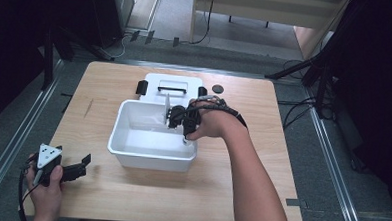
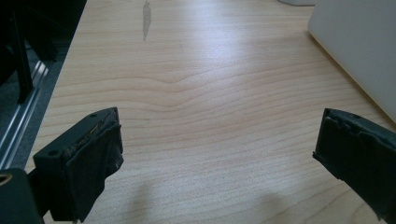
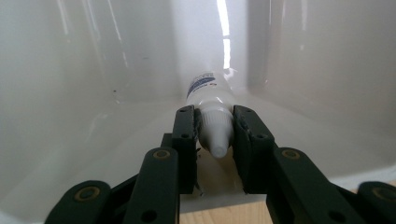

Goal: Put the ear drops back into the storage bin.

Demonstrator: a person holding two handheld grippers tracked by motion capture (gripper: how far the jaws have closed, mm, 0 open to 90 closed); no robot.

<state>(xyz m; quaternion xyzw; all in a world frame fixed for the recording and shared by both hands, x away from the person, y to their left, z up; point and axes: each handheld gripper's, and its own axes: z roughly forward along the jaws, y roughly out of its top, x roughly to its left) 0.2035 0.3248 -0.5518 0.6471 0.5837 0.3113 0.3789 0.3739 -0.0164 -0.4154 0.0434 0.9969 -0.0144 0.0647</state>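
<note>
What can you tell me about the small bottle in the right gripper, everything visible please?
The bottle is a small white plastic one with a blue-printed label and a tapered white cap that points toward the camera. The right gripper is clamped on its cap end, one black jaw on each side. Its body reaches away inside the white bin, toward a far corner. Whether it rests on the bin floor I cannot tell.

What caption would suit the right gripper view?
Right gripper shut on a small white bottle inside a white plastic bin.
</note>
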